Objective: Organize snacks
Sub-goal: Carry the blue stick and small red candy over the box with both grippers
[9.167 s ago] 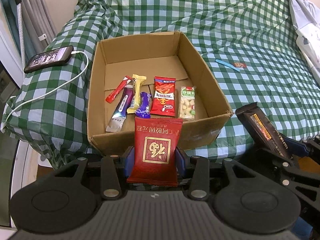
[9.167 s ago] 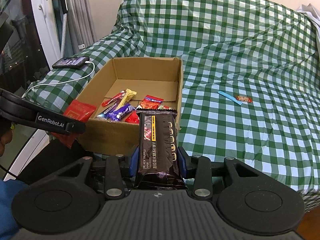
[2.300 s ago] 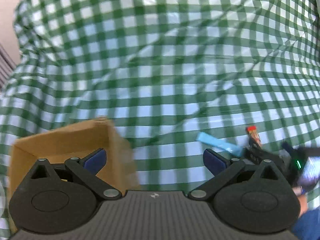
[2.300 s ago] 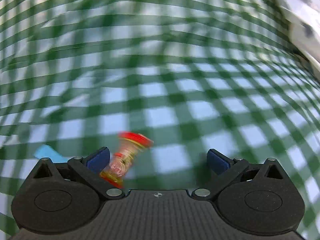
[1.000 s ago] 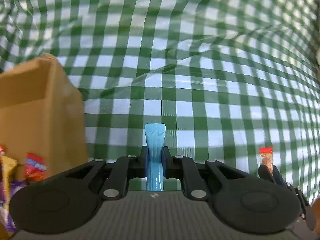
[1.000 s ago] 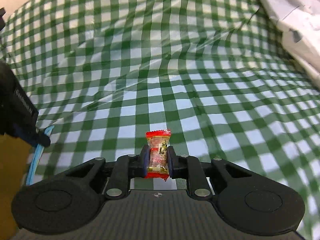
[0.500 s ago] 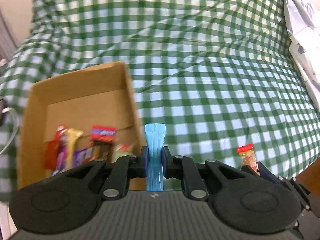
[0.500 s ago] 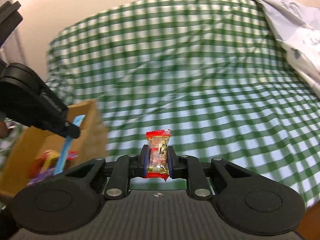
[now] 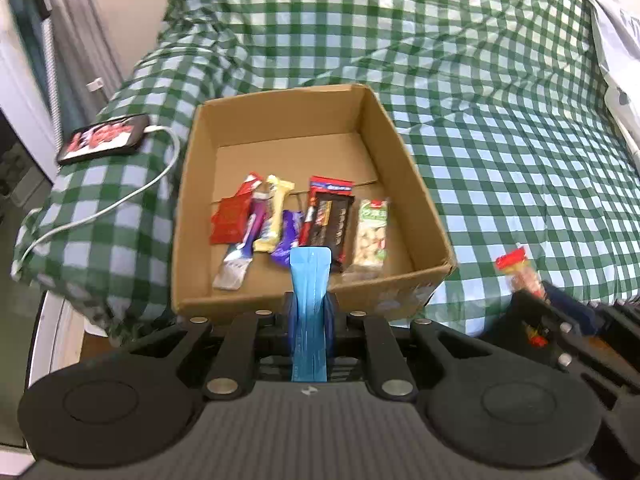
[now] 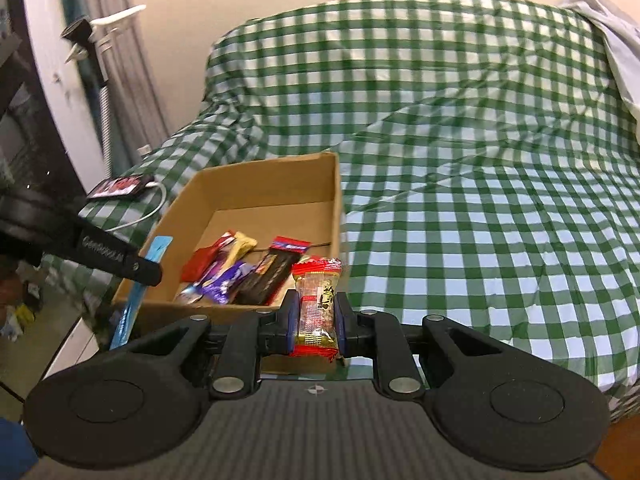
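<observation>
Between the fingers of my left gripper (image 9: 310, 312) sits a blue stick packet (image 9: 310, 304), pinched upright w/ its flat top poking above the pads. My right gripper (image 10: 316, 316) is squeezed onto a small clear candy w/ red ends (image 10: 317, 306), also standing upright in the pinch. From the left cam, that candy & the right gripper show low on the right, just past the box corner; from the right cam, the left gripper & blue packet show low on the left, beside the box's left wall.

Straight ahead of both grippers is the open cardboard box (image 9: 404, 152), resting on a bed w/ a green-white checked cover (image 9: 500, 100). Blue packet's tip lines up over the box's near wall; whether it's past the rim I can't tell.

Inside the box, snacks lie in a rough row near the front: red pouch (image 9: 228, 220) at left, then a purple-silver stick (image 9: 244, 248), a yellow bar (image 9: 273, 216), a purple wrapper (image 9: 289, 240), a black bar (image 9: 332, 226) lying on a red bag (image 9: 329, 188), and a green-white nut pack (image 9: 372, 230) at right.

Further left of the box, a phone (image 9: 105, 138) lies on the cover w/ a white cable (image 9: 132, 196) plugged in.
</observation>
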Motion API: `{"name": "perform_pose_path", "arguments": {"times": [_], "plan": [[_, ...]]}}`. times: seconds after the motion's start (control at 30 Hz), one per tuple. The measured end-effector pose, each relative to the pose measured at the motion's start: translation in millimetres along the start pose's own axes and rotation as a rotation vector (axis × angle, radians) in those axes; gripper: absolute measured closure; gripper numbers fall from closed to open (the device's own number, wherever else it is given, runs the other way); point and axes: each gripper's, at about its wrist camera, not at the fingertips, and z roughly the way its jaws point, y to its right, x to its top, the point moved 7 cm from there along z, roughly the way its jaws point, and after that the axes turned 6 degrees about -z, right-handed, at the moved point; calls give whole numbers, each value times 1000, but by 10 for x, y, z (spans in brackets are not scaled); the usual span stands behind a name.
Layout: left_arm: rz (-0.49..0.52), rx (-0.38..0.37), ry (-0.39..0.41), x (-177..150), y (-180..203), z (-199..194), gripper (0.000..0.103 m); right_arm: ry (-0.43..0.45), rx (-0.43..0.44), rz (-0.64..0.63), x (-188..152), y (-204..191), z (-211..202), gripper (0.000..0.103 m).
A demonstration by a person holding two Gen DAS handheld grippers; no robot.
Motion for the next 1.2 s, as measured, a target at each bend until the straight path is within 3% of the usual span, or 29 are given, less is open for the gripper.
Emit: {"name": "perform_pose_path", "arguments": {"times": [0.53,1.2], "plan": [[-35,-29,46,-199,-135,-210,88,54,-24,-104,-30,-311,-387,84],[-39,-8,7,-105,-188,-33,88,-3,-7,-99,-62,-343,-197,84]]}}
